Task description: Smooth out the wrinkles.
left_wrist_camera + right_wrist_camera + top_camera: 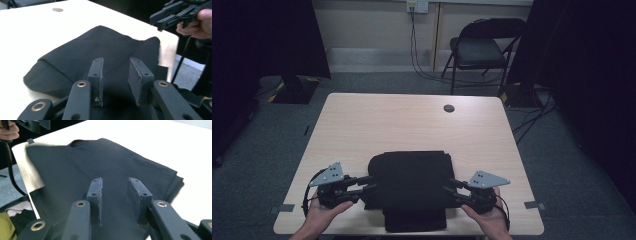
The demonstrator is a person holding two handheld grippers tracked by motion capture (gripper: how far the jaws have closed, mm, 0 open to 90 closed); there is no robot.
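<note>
A black folded cloth [412,185] lies on the near middle of the pale wooden table [412,125], with its front part hanging over the near edge. My left gripper [369,183] sits at the cloth's left edge and my right gripper [451,186] at its right edge, both pointing inward and low over the table. In the left gripper view the jaws [115,72] stand apart over the cloth [100,50], nothing pinched between the pads. The right gripper view shows the same: jaws [115,192] parted above the cloth [100,162].
A round dark grommet [448,108] sits in the table's far right part. A black folding chair [482,47] stands beyond the table, with cables on the floor. Grey tape marks [286,207] sit at the near corners.
</note>
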